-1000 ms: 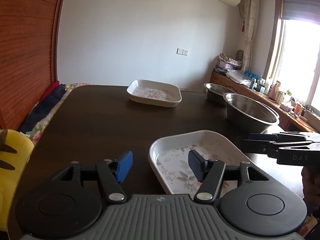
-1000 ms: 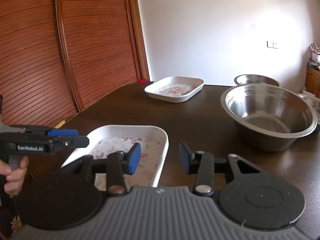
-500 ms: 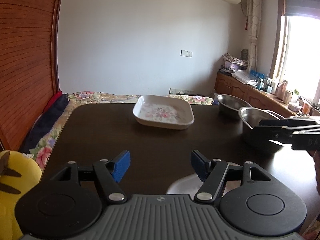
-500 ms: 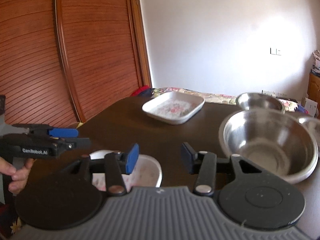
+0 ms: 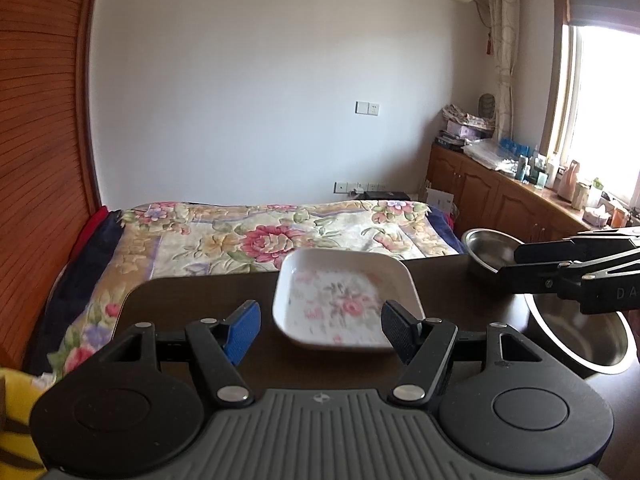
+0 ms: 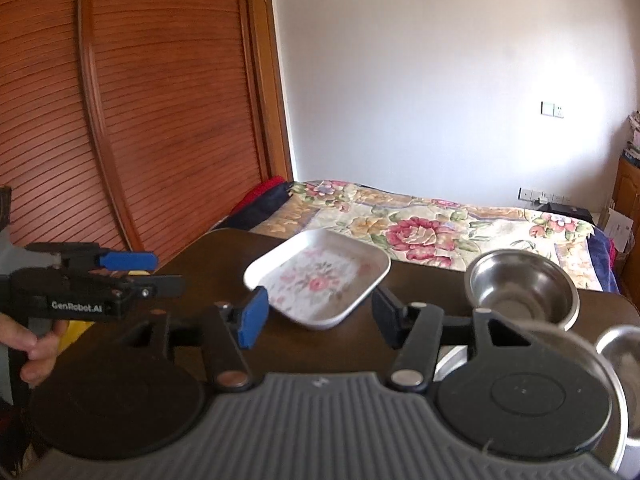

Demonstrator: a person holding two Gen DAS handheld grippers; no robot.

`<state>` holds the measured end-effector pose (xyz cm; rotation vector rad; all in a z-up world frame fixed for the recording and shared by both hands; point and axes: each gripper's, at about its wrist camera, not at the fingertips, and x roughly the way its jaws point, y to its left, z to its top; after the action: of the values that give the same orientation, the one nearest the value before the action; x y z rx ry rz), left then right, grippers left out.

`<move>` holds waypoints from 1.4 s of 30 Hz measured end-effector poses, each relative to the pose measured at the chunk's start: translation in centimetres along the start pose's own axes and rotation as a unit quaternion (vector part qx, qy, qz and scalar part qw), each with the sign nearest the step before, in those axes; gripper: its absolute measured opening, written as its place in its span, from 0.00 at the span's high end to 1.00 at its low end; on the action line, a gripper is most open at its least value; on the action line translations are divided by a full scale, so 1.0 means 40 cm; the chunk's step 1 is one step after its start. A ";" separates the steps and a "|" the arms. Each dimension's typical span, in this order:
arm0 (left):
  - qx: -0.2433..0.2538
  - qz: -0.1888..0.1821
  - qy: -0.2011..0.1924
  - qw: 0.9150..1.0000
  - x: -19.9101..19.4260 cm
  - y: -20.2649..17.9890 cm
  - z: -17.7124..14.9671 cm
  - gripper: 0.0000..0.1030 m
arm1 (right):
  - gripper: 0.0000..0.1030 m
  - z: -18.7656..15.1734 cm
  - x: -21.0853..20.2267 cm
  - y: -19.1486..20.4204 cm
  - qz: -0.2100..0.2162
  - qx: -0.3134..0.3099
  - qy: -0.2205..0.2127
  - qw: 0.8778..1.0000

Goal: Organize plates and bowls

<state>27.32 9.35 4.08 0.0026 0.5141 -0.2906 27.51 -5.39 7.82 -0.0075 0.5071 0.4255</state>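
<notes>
A white square floral dish sits on the dark table at its far end; it also shows in the right wrist view. My left gripper is open and empty, above and short of the dish. My right gripper is open and empty, also short of the dish. A small steel bowl stands right of the dish, also in the left wrist view. A large steel bowl lies under my right gripper. The near floral dish is hidden below both grippers.
A bed with a floral cover lies beyond the table's far edge. A slatted wooden wardrobe stands to the left. A wooden sideboard with clutter runs under the window at right. A third steel bowl shows at the right edge.
Both grippers have risen and moved forward over the table. The near floral dish has dropped out of view, and the far dish and bowls now sit just ahead. Both stay open.
</notes>
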 end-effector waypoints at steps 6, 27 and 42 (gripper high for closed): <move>0.002 -0.006 0.027 1.000 0.106 0.042 0.024 0.15 | 0.43 0.048 0.096 -0.018 -0.005 0.000 0.032 0.999; -0.024 -0.032 0.082 0.996 0.286 0.117 0.040 0.27 | 0.39 0.090 0.308 -0.055 -0.050 0.068 0.140 0.986; -0.051 -0.044 0.096 0.993 0.313 0.134 0.024 0.39 | 0.40 0.057 0.362 -0.044 -0.049 0.079 0.195 0.976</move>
<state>39.68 11.00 -1.53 -0.0925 0.7208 -0.3520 40.69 -1.05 2.80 0.0384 0.9229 0.2851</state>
